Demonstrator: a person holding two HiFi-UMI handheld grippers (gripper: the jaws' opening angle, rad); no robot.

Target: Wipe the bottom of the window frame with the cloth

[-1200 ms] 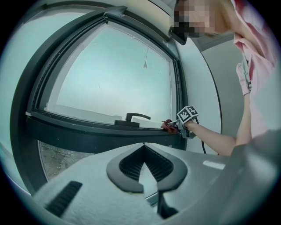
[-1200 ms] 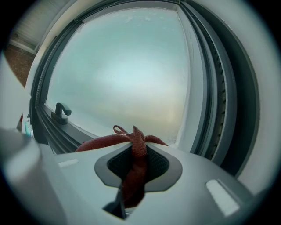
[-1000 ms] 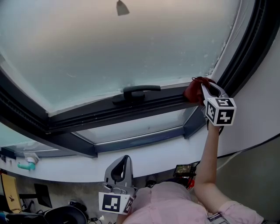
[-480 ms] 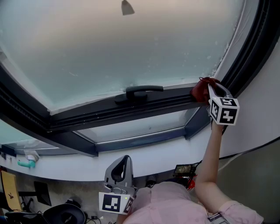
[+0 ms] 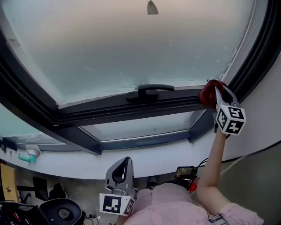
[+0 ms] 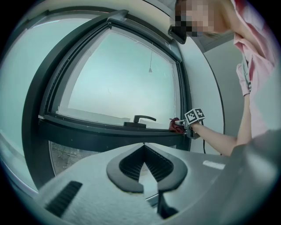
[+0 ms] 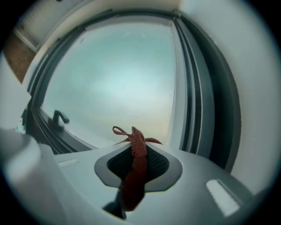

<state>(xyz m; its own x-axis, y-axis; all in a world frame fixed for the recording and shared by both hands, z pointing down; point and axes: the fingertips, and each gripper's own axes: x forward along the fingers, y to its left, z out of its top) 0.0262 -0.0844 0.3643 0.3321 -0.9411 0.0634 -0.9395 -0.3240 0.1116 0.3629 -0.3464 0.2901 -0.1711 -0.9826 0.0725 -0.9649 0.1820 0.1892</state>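
The red cloth (image 5: 207,93) is pressed on the dark bottom rail of the window frame (image 5: 109,112), at its right end beside the corner. My right gripper (image 5: 214,94) is shut on the cloth, its marker cube below it. In the right gripper view the cloth (image 7: 135,151) is pinched between the pads and sticks out past the tips of the right gripper (image 7: 134,141). My left gripper (image 5: 124,161) hangs low near the person's chest, shut with nothing in it. The left gripper (image 6: 144,147) looks at the window, with the cloth (image 6: 175,125) far off.
A black window handle (image 5: 151,91) sits on the rail left of the cloth. A blind-cord pull (image 5: 152,8) hangs at the top. The dark upright frame (image 5: 257,52) and white wall (image 5: 263,132) close the right side. A black chair (image 5: 61,213) and clutter lie below.
The head view has shifted, so the window sits further right in the picture. The right gripper and cloth keep their place near the frame's right corner. The left gripper has not moved.
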